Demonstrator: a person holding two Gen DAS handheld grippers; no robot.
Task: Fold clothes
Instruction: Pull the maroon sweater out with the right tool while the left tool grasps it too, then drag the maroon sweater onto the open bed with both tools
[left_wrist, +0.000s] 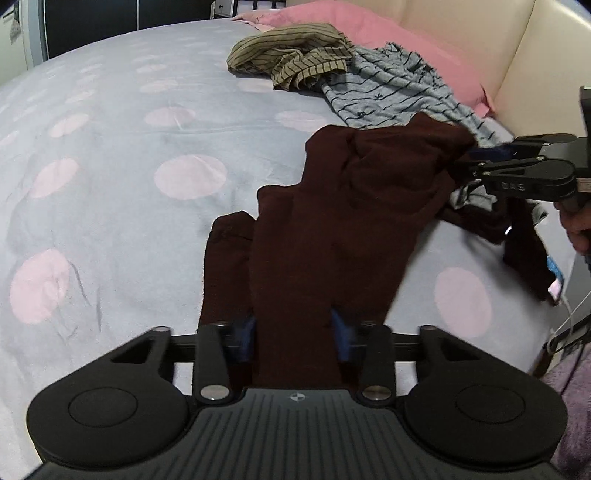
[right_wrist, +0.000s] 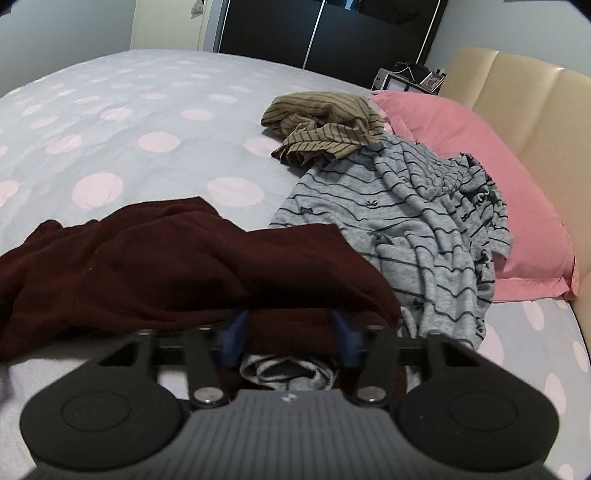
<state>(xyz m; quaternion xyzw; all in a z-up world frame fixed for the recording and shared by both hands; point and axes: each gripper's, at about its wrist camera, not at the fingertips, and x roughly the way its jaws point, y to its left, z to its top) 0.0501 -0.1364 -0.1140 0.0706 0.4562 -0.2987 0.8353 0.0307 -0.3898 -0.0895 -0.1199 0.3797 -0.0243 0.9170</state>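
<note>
A dark maroon garment (left_wrist: 351, 206) lies stretched across the bed between my two grippers. Its near end runs between the blue pads of my left gripper (left_wrist: 293, 325), which is shut on it. My right gripper (left_wrist: 466, 162) comes in from the right in the left wrist view and pinches the far end. In the right wrist view the maroon garment (right_wrist: 177, 266) bunches over the right gripper (right_wrist: 291, 325), its pads pressed on the cloth, with grey fabric showing beneath. A grey striped shirt (right_wrist: 417, 221) lies crumpled just behind.
An olive striped garment (right_wrist: 325, 125) is heaped beyond the grey shirt, next to a pink pillow (right_wrist: 480, 155) and a cream headboard (right_wrist: 535, 110). The grey sheet with pink dots (left_wrist: 129, 147) spreads to the left. A hand (left_wrist: 578, 229) and cables (left_wrist: 565, 306) show at the right bed edge.
</note>
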